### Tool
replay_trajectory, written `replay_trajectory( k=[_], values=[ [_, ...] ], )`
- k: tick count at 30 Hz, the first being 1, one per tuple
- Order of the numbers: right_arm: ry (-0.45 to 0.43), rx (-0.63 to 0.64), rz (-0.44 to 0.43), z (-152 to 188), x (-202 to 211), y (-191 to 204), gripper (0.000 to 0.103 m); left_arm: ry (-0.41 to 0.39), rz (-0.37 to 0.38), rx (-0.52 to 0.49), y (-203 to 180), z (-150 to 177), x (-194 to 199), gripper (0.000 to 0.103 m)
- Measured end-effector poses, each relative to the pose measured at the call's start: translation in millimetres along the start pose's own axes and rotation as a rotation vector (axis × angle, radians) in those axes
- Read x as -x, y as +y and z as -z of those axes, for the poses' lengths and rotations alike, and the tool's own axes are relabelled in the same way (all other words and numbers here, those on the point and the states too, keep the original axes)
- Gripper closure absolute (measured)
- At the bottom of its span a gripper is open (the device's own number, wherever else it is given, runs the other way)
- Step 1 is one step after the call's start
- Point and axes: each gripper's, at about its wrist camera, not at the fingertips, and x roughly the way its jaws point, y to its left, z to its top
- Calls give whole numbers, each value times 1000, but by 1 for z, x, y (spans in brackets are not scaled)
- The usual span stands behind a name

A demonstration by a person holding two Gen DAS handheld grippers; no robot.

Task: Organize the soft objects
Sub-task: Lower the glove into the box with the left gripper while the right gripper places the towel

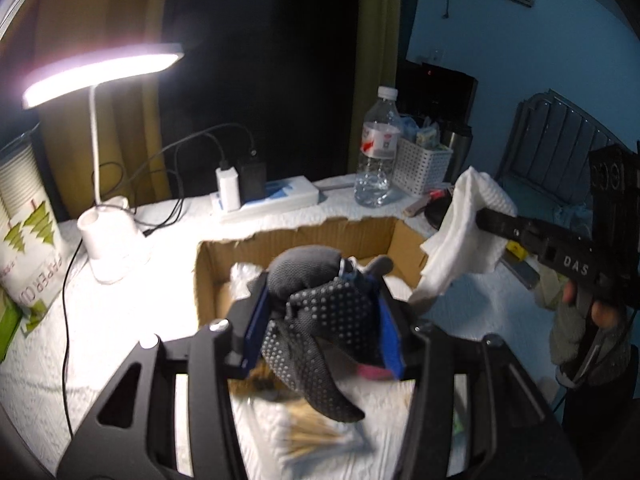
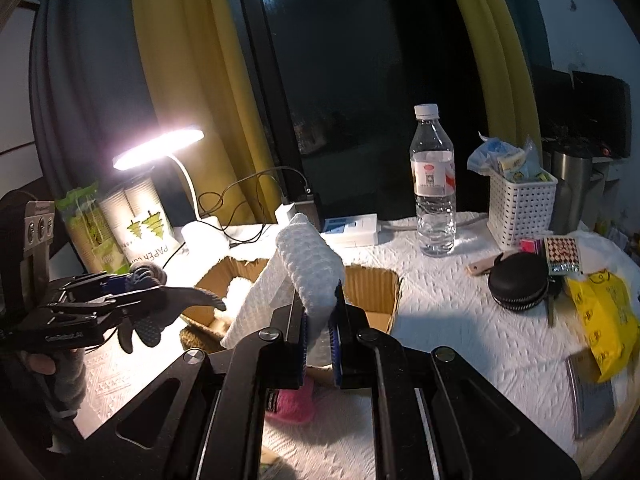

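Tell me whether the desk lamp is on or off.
On. The desk lamp head glows bright white and lights the table covering beneath it.

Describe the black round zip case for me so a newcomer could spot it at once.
Start at the tall clear water bottle at the back of the table. To its right stands a white perforated basket; the zip case lies just in front of that basket. It is the only black, round, flat pouch there, edged by a zipper, beside a yellow bag.

One glove (image 1: 320,312), one cloth (image 2: 308,276), one box (image 2: 372,292), one bottle (image 2: 434,184).
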Motion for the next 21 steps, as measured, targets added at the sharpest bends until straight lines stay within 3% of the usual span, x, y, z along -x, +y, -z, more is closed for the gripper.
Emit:
replay_trajectory(
  k=[8, 15, 18, 21],
  values=[
    [12, -4, -8, -7, -21, -16, 93, 2, 16, -8, -9, -18, -35, 53],
    [60, -16, -6, -2, -45, -29, 93, 45, 38, -3, -14, -23, -72, 53],
    [76, -25, -7, 1, -53, -33, 90, 76, 51, 5, -14, -22, -88, 48],
    [98, -14, -4, 3, -60, -34, 66, 95, 66, 14, -15, -21, -97, 37]
  ],
)
